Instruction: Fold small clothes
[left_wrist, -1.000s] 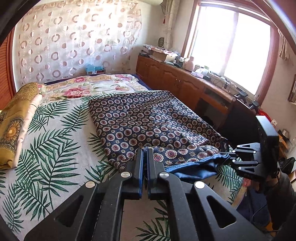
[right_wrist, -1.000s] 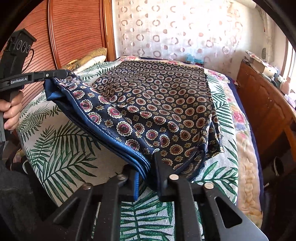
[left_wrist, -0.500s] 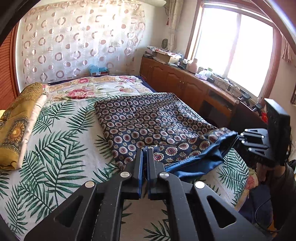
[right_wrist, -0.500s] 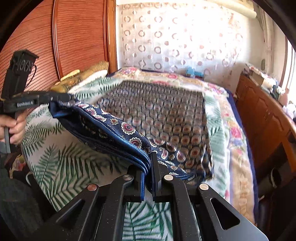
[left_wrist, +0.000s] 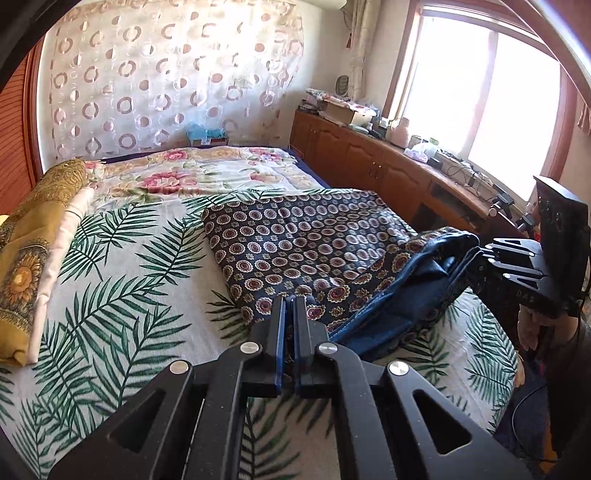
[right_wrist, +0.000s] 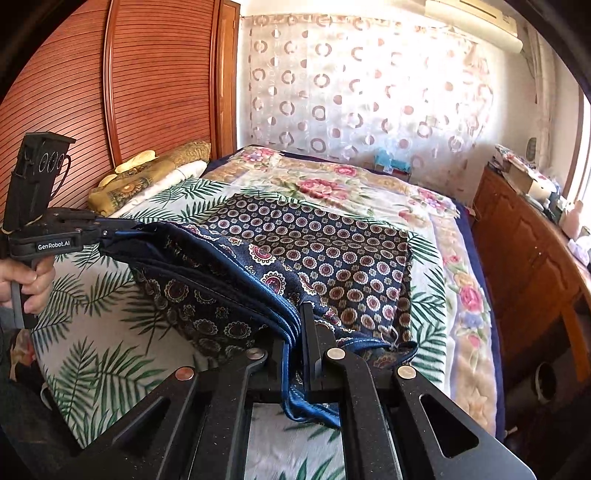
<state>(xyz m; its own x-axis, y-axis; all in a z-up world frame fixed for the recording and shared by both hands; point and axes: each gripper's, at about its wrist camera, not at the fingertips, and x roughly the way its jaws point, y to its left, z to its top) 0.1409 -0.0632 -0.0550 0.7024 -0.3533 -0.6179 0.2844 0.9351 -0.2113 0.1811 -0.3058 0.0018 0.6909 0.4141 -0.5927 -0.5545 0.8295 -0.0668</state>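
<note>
Left tongs (left_wrist: 290, 300), right tongs (right_wrist: 301, 325) clenched on garment (left_wrist: 314, 251) hem; pinched edges hidden.

Harsh window (left_wrist: 491, 99) glare, perhaps slight blur

The right gripper (right_wrist: 295, 314) clamps the blue-hemmed near edge of a navy medallion-print cloth (right_wrist: 317, 251). At far left the left gripper (right_wrist: 122, 230), in a hand (right_wrist: 27, 282), pinches another corner, lifting the edge above the palm-leaf bedsheet (right_wrist: 99, 354).
</note>
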